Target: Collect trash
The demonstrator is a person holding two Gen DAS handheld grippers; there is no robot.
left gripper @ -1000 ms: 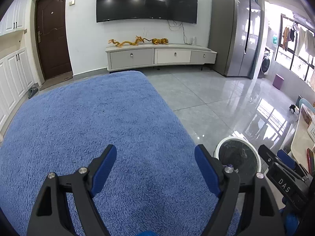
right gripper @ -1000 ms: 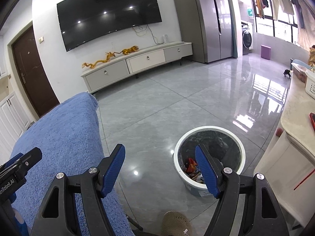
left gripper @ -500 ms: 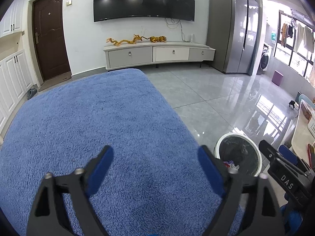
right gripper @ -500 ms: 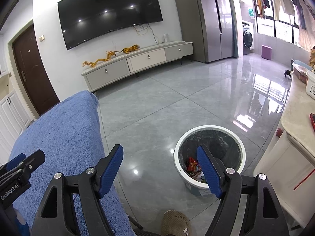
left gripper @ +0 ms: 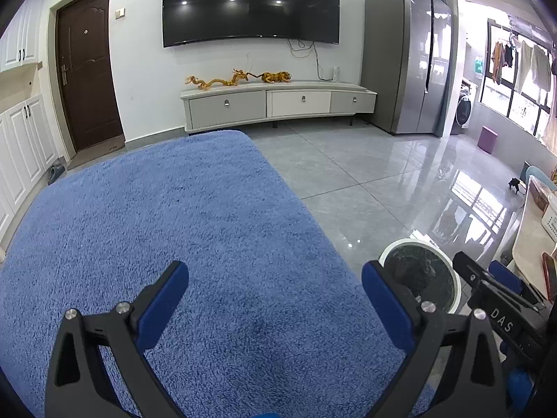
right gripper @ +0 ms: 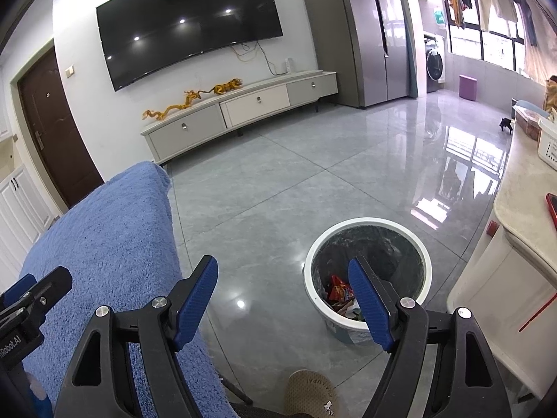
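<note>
A white round trash bin (right gripper: 369, 230) with a dark liner stands on the grey tile floor; red and mixed wrappers (right gripper: 339, 292) lie in it. It also shows in the left wrist view (left gripper: 416, 244), to the right of the blue cloth. My right gripper (right gripper: 283, 299) is open and empty, held above the floor just left of the bin. My left gripper (left gripper: 275, 299) is open and empty over the blue fluffy cloth (left gripper: 156, 226) on the table. No loose trash shows on the cloth.
A beige counter (right gripper: 522, 216) with a red phone and a white basket stands right of the bin. A slipper (right gripper: 308, 393) lies on the floor below. A TV cabinet (left gripper: 278, 102), fridge (left gripper: 403, 55) and door stand along the far wall.
Both grippers have drifted slightly and stay open and empty. The left wrist view has tilted up a little. The bin and cloth have not moved.
</note>
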